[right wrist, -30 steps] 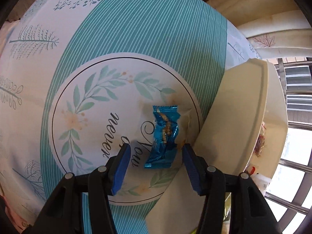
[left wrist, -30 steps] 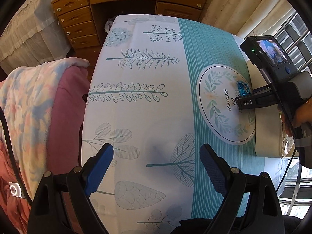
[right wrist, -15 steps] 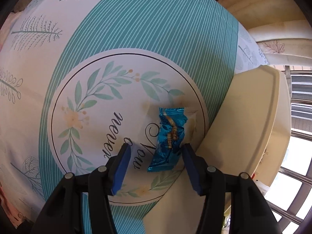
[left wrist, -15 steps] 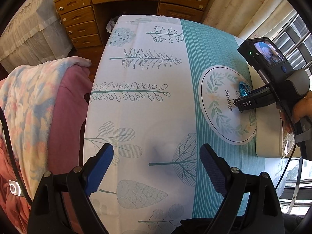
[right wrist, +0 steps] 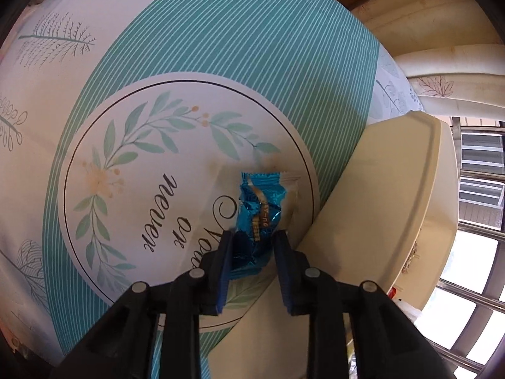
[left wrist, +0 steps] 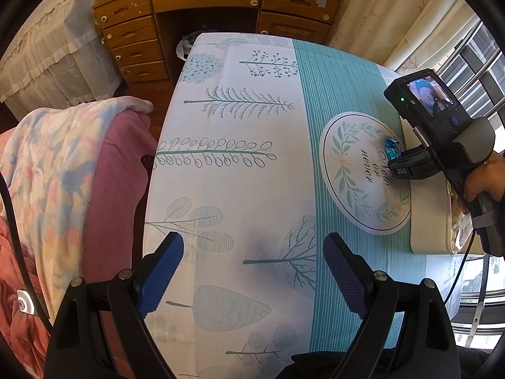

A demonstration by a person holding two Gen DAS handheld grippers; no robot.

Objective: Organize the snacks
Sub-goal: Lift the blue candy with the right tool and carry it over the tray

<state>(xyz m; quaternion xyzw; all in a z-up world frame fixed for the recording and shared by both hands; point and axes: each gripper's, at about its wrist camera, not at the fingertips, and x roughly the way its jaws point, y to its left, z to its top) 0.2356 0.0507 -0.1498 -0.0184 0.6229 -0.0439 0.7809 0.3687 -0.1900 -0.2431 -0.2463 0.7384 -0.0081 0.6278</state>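
Observation:
A blue foil snack packet (right wrist: 259, 211) lies on the round leaf print of the tablecloth, beside a cream box. My right gripper (right wrist: 252, 237) has closed on the packet's near end, its blue pads pressing both sides of the wrapper. In the left wrist view the same packet (left wrist: 391, 147) shows as a small blue spot in front of the right gripper (left wrist: 398, 160), which a hand (left wrist: 483, 177) holds. My left gripper (left wrist: 252, 252) hangs open over the white part of the cloth, nothing between its fingers.
The cream box (right wrist: 378, 208) stands at the table's right edge by a window; its wall (left wrist: 426, 214) also shows in the left wrist view. A wooden desk with drawers (left wrist: 202, 22) stands beyond the table's far end. A pink and patterned blanket (left wrist: 63, 170) lies left of the table.
My right gripper's fingers have come together onto the blue packet, which earlier lay loose between them. The left gripper has stayed where it was, open.

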